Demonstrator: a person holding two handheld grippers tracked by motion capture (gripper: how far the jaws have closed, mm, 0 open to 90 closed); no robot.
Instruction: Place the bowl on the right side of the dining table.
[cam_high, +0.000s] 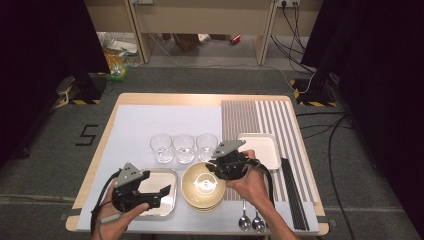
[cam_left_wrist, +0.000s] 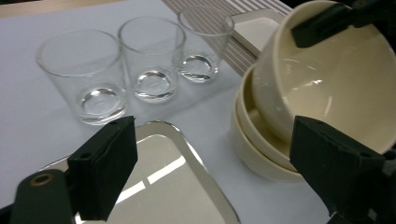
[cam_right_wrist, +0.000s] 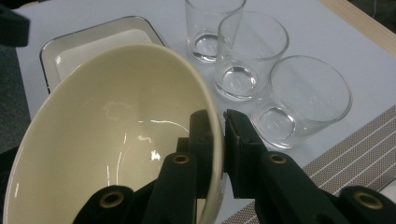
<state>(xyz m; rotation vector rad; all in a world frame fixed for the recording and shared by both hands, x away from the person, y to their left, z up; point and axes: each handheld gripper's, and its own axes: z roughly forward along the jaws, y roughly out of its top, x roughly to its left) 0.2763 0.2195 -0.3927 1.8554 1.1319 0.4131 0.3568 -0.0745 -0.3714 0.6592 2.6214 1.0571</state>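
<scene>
One bowl (cam_right_wrist: 112, 140) is pinched by its rim in the right gripper (cam_right_wrist: 219, 140) and tilted up off the stack (cam_left_wrist: 254, 140), not yet set down anywhere, while the left gripper (cam_left_wrist: 210, 163) hovers open-jawed over the tray (cam_left_wrist: 177, 186).

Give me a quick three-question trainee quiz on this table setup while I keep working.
1. How many clear glasses stand in the row behind the stack of bowls?
2. True or false: the right gripper has its jaws pinched on the rim of the top bowl.
3. What lies beneath the left gripper: A) the shiny metal tray, B) the white rectangular dish, C) the spoons?

Key: 1. three. 2. true. 3. A, jaws open and holding nothing.
</scene>
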